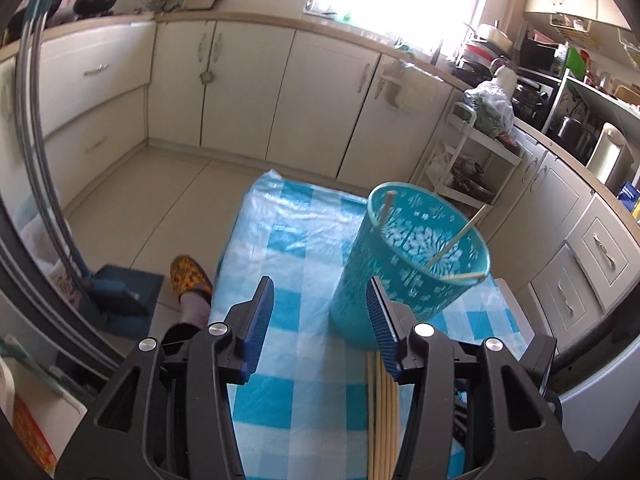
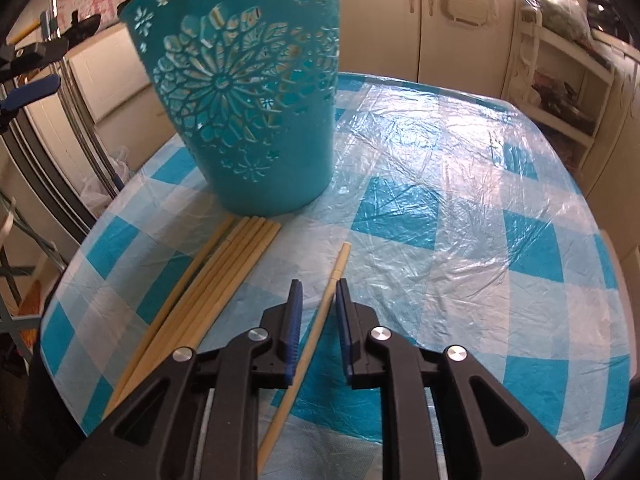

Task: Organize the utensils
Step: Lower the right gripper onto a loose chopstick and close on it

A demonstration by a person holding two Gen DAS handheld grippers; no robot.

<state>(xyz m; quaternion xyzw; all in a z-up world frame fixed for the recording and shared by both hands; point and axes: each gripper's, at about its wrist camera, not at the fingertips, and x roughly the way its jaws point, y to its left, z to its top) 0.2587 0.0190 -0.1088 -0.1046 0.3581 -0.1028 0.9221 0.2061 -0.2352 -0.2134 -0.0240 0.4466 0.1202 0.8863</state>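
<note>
A teal cut-out basket (image 1: 408,264) stands on the blue checked tablecloth (image 1: 288,248) and holds a few chopsticks (image 1: 456,240) leaning on its rim. My left gripper (image 1: 320,300) is open and empty, held above the table just left of the basket. Several loose chopsticks (image 1: 384,412) lie on the cloth under its right finger. In the right wrist view the basket (image 2: 248,100) stands ahead, with a bundle of chopsticks (image 2: 200,292) in front of it. My right gripper (image 2: 318,284) is open, its jaws on either side of a single chopstick (image 2: 320,312) lying on the cloth.
Cream kitchen cabinets (image 1: 248,84) run along the far wall. A white shelf cart (image 1: 468,160) stands beyond the table's right corner. A foot in a patterned slipper (image 1: 190,280) and a blue dustpan (image 1: 120,292) are on the floor to the left. The cloth (image 2: 460,200) stretches to the right.
</note>
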